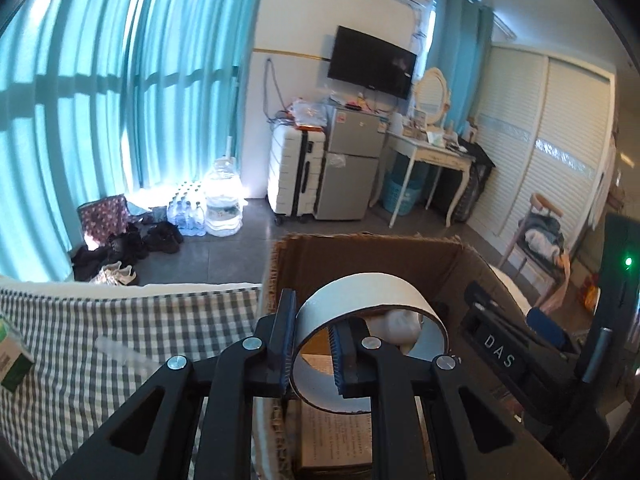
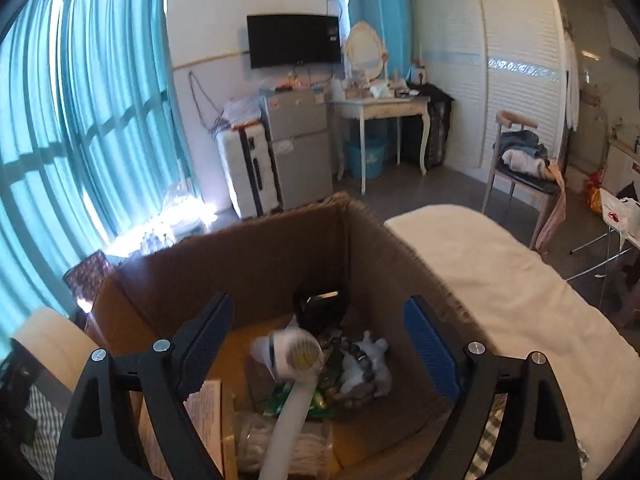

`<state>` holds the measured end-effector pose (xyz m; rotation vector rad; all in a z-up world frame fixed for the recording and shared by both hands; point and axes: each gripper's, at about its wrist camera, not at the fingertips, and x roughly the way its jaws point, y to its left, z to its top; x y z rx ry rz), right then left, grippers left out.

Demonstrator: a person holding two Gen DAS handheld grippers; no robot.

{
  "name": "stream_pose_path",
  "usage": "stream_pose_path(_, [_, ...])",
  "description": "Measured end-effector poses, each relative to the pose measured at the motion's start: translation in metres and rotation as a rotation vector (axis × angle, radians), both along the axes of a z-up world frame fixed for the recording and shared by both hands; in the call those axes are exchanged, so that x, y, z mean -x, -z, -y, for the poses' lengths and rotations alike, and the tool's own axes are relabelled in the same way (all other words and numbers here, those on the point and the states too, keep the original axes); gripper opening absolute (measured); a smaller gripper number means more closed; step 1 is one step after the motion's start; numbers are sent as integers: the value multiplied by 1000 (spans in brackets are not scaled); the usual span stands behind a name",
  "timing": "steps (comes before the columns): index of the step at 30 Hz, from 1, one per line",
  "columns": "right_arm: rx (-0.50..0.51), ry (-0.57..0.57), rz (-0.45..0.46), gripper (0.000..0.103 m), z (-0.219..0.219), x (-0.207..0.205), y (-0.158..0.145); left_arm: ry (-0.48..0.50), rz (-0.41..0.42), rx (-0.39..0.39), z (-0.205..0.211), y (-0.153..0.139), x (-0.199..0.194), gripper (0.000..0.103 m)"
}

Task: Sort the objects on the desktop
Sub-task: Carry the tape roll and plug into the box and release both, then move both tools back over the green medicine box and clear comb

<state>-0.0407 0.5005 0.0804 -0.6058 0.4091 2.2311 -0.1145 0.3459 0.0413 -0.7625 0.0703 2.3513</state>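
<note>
A thin white tape ring (image 1: 360,300) hangs over the open cardboard box (image 1: 360,248). My left gripper (image 1: 314,328) has one finger outside the ring's wall and one inside. The wall lies against the outer pad and a gap shows at the inner pad, so the jaws are open. In the right wrist view the ring (image 2: 48,340) shows at the far left. My right gripper (image 2: 318,304) stands wide open above the box (image 2: 260,260). Below it, blurred, is a white long-handled device (image 2: 292,356) with a round yellowish face. It lies among a black item, a white bag and a green packet.
A grey checked cloth (image 1: 100,340) covers the surface left of the box, with a green carton (image 1: 12,360) at its left edge. A white blanket (image 2: 500,280) lies right of the box. Printed paper (image 2: 204,408) and a clear jar (image 2: 272,440) fill the box's near side.
</note>
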Motion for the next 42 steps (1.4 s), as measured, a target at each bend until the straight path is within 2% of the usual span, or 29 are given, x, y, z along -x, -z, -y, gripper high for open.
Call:
stream_pose_path(1, [5, 22, -7, 87, -3, -2, 0, 17, 5, 14, -6, 1, 0, 50])
stream_pose_path(2, [22, 37, -9, 87, -7, -4, 2, 22, 9, 43, -12, 3, -1, 65])
stream_pose_path(3, [42, 38, -3, 87, -11, -2, 3, -1, 9, 85, -17, 5, -2, 97])
stream_pose_path(4, [70, 40, 3, 87, -15, -2, 5, -32, -4, 112, -20, 6, -3, 102])
stream_pose_path(5, [89, 47, 2, 87, -16, -2, 6, -54, -26, 124, -20, 7, -7, 102])
stream_pose_path(8, [125, 49, -28, 87, -21, -8, 5, -40, -38, 122, -15, 5, -14, 103])
stream_pose_path(13, [116, 28, -60, 87, -18, -10, -1, -72, -46, 143, 1, -3, -17, 103])
stream_pose_path(18, [34, -11, -32, 87, -5, -2, -2, -177, -29, 193, 25, -6, -12, 103])
stream_pose_path(22, [22, -136, -111, 87, 16, 2, -8, -316, -16, 231, 63, -6, -8, 103])
stream_pose_path(26, [-85, -316, -204, 87, 61, 5, -22, -451, 5, 271, 106, -4, 6, 103])
stream_pose_path(30, [-167, -524, -274, 87, 112, 10, -31, -517, 42, 225, 150, 0, 13, 103])
stream_pose_path(34, [-241, -669, -295, 87, 164, 22, -30, -583, 48, 220, 191, 8, 18, 103])
stream_pose_path(38, [-225, -815, -295, 87, 213, 48, -19, -669, 89, 201, 243, 26, 28, 103])
stream_pose_path(40, [-209, -854, -261, 87, 235, 67, -4, -719, 121, 214, 267, 39, 36, 103])
stream_pose_path(42, [-200, -891, -176, 87, 253, 84, 16, -755, 143, 210, 288, 52, 40, 103])
